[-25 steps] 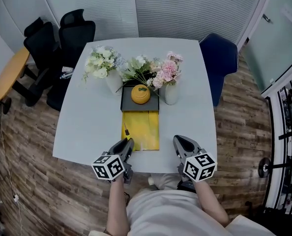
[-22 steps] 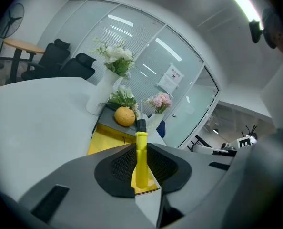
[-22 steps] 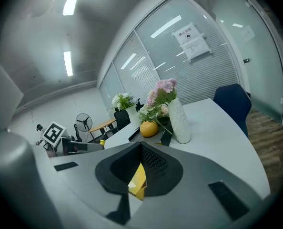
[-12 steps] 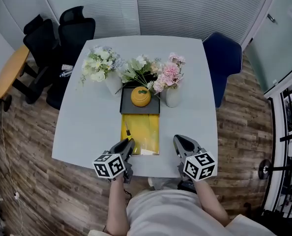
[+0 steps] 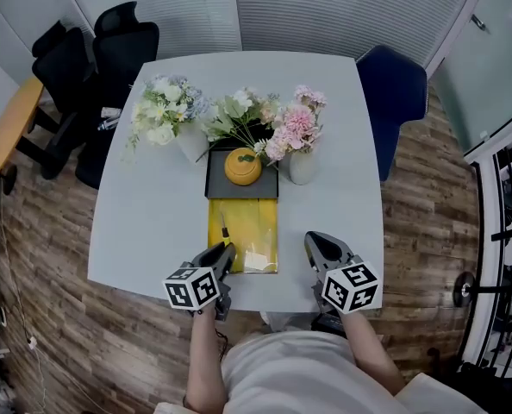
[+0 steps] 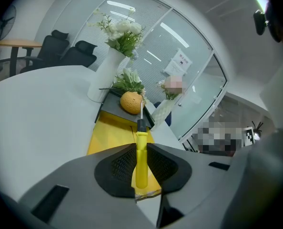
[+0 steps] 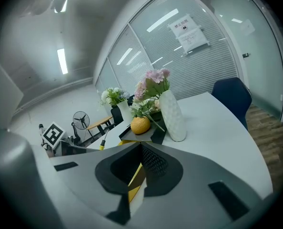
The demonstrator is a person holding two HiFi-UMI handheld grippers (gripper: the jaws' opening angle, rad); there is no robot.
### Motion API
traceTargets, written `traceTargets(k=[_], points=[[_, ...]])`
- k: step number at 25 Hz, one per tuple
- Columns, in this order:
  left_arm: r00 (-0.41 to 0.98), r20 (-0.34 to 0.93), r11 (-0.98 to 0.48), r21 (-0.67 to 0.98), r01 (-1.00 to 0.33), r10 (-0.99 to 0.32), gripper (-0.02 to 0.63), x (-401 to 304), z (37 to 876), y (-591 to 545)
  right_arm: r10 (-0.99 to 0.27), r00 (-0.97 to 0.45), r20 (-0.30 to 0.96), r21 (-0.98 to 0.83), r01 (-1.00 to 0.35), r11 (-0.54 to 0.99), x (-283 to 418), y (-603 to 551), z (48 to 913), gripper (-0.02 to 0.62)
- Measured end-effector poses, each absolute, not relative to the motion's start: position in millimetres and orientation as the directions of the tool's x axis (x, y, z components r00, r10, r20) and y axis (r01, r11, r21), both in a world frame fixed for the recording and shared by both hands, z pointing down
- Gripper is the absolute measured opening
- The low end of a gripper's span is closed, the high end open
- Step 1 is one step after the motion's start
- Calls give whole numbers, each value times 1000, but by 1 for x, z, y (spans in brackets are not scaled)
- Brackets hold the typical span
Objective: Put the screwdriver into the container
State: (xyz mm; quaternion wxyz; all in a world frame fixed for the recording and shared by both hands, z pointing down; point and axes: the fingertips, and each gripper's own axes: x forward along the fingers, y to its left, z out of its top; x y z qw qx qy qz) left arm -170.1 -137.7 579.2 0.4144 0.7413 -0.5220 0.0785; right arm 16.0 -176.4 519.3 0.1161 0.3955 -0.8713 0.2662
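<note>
My left gripper is shut on a screwdriver with a yellow handle and a black collar. Its metal shaft sticks forward over a yellow mat. The container, a round orange-yellow pot, stands on a dark tray beyond the mat. In the left gripper view the shaft points toward this pot, still well short of it. My right gripper hovers at the near table edge, right of the mat, shut with nothing held. From the right gripper view the pot and the screwdriver both show.
Three white vases of flowers crowd round the tray's back and sides. The grey table has bare surface left and right of the mat. Black office chairs stand at the back left and a blue chair at the back right.
The head camera has shifted a little, so the table sits slightly higher in view. Both grippers stay at the near edge, and the left one still holds the screwdriver.
</note>
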Motion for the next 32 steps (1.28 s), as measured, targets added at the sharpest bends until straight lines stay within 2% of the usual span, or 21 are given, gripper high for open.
traceTargets(k=[32], points=[[449,797,-173,416,-893,-403,67,-151,643,-167,-635,-603,483,-376,-797,472,40,-208,555,15]])
